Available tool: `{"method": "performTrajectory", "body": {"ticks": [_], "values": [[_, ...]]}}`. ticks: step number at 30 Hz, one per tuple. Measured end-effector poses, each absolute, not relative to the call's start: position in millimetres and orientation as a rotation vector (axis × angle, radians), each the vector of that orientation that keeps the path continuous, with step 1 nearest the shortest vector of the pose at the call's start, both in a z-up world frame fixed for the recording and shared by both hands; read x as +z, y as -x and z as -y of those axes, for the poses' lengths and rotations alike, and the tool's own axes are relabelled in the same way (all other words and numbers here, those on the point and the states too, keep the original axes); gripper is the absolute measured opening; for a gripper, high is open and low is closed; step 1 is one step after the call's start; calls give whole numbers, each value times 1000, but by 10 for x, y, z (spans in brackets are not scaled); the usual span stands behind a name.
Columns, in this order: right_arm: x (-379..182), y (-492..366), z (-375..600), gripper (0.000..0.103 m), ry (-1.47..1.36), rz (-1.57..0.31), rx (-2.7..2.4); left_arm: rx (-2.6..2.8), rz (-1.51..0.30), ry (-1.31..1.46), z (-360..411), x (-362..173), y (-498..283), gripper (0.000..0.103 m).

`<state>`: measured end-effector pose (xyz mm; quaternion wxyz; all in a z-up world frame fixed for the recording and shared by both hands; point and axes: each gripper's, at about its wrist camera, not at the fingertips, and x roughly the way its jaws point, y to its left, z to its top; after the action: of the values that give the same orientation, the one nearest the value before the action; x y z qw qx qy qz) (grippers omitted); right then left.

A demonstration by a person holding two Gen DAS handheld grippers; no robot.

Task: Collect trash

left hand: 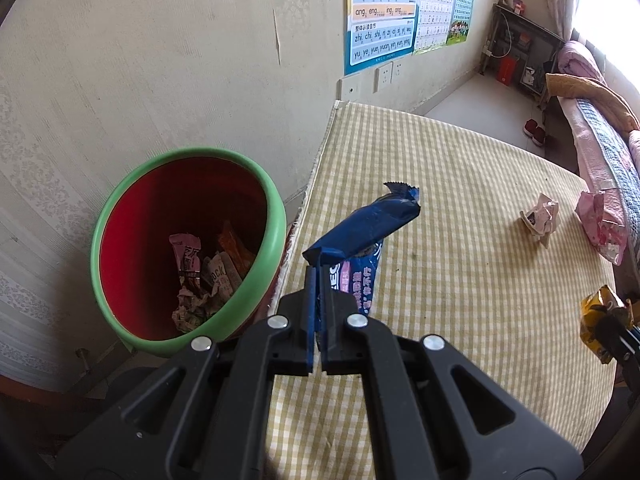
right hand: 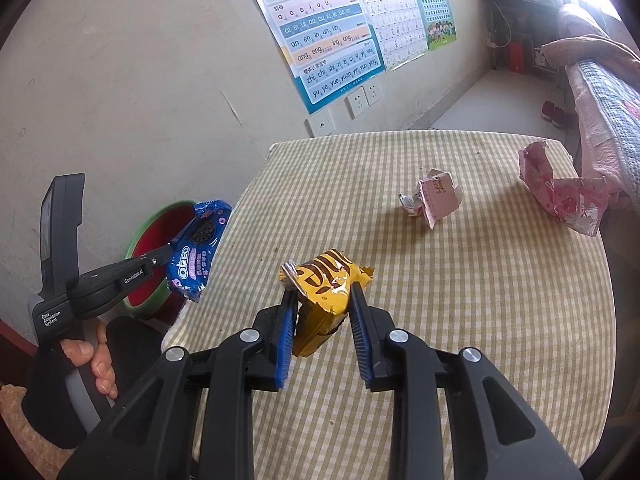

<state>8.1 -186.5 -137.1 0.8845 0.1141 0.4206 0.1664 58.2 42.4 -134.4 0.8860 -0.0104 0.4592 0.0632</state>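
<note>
Your left tongs [left hand: 318, 280] are clamped tight on the blue cookie wrapper [left hand: 362, 228], pinching only its lower corner, so the rest of the pack sticks up and forward past the tips, above the worktop's [left hand: 460, 200] near left edge. Just left of those tongs and below them sits the green-rimmed bin [left hand: 276, 232], already holding several wrappers. The wrapper is not over the opening yet; let go here and it will likely land on the checked cloth or catch the rim. Your right tongs [right hand: 324, 292] are closed partway on the yellow snack wrapper [right hand: 326, 292], pads pressing its crinkled sides; that foil looks slippery and could slide out on the way across. The two loaded tongs also sit near each other, so mind a knock. Farther ahead of the right tongs, a crumpled pink-and-white wrapper [right hand: 434, 196] and a pink wrapper [right hand: 560, 192] lie on the worktop, awaiting collection.
</note>
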Motion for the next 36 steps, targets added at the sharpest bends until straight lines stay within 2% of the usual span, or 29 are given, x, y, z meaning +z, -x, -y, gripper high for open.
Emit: {"method": "performTrajectory", "body": {"ticks": [19,36], "values": [[-1118,-175,1416,27,-189,-832,446,225,-836,27,-852,-903,-385,1],[-1094,-216,1075,27,-128,-844,497,249,-820,79,-1144,-884,-316,1]]}}
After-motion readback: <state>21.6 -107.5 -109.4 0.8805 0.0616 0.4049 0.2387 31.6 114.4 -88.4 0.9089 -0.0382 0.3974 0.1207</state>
